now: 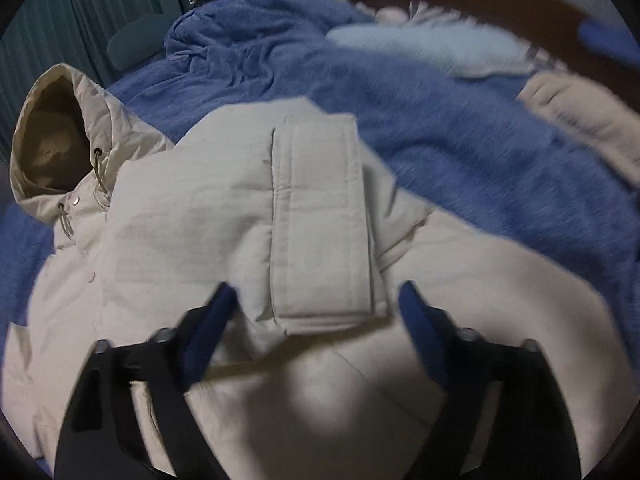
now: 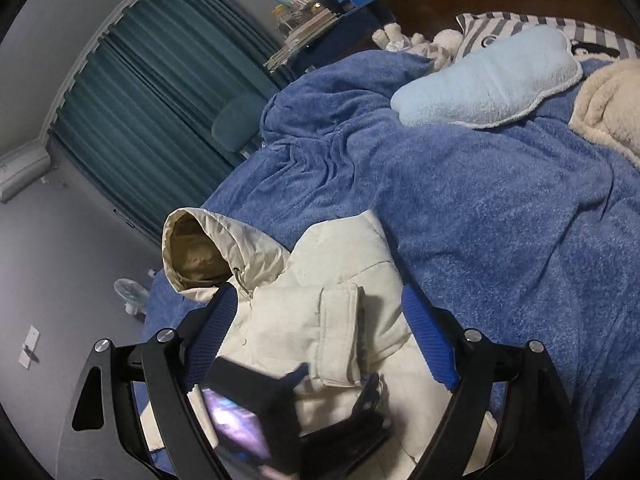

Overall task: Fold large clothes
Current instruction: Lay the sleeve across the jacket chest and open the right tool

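Note:
A cream padded hooded jacket (image 1: 192, 208) lies on a blue fleece blanket (image 1: 460, 152), hood (image 1: 52, 140) at the left, one sleeve (image 1: 320, 220) folded across its body. My left gripper (image 1: 316, 304) is open just above the sleeve's cuff end, holding nothing. In the right wrist view the jacket (image 2: 320, 280) lies below my right gripper (image 2: 316, 304), which is open and empty higher above it. The left gripper's black body (image 2: 280, 412) shows blurred over the jacket's lower part.
A light blue cloud-shaped pillow (image 2: 488, 84), a cream fleece throw (image 2: 608, 108) and a striped pillow (image 2: 540, 28) lie at the head of the bed. Teal curtains (image 2: 152, 92), a chair (image 2: 236, 120) and stacked books (image 2: 304, 0) stand beyond the bed's left side.

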### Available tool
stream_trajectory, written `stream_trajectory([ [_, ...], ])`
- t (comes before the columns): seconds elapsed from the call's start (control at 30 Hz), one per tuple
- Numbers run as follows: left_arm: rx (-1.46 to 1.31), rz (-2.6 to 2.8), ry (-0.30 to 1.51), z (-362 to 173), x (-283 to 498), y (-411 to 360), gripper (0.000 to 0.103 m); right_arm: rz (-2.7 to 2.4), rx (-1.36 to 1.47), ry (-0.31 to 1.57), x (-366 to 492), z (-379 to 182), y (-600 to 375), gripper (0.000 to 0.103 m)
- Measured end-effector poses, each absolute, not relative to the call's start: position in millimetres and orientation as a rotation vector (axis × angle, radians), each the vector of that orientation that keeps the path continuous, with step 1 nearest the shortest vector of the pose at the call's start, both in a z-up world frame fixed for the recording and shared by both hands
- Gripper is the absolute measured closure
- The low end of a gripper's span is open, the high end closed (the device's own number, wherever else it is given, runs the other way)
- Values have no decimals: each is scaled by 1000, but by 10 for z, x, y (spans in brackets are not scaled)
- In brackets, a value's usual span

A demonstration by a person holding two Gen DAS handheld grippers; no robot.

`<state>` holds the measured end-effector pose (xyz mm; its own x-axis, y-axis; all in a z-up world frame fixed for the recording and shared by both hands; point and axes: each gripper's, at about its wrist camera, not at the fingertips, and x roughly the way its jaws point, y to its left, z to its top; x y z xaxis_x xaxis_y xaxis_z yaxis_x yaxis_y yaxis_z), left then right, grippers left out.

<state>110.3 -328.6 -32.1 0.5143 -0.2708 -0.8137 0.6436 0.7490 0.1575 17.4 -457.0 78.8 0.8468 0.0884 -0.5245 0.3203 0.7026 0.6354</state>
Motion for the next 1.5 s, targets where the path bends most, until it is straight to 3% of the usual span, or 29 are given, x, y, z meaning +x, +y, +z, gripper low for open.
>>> stream_trajectory([
  [0.07,451,-592,882,-323,1145,-3247,47,-140,797,562,193,761,-4598,22],
  [0.17,372,-610,853,-202,1163,-3044,53,-153,790,571,219,735,-4600,22],
  [0.5,-36,-545,770,481,1089,-1287,55,-147,693,649,433,595,-4279,22],
  [0.63,-204,-493,849,285,1105,-451,55,-124,615,714,594,483,-3989,22],
  [0.83,-310,-488,890,6,1257,13,55,-51,569,794,798,215,-3656,22],
  [1.0,-326,-448,854,51,1394,195,51,-65,535,847,899,46,-3595,22],
  [1.07,-342,-452,849,106,1441,286,26,-71,531,852,926,15,-3591,22],
  [1.2,-270,-401,803,202,1449,318,26,-86,499,865,997,-61,-3561,25],
  [1.33,-116,-409,818,96,1436,132,26,-77,449,884,1074,-160,-3499,37],
  [1.5,23,-386,869,-196,1494,-57,26,-110,296,885,1205,-302,-3428,40],
])
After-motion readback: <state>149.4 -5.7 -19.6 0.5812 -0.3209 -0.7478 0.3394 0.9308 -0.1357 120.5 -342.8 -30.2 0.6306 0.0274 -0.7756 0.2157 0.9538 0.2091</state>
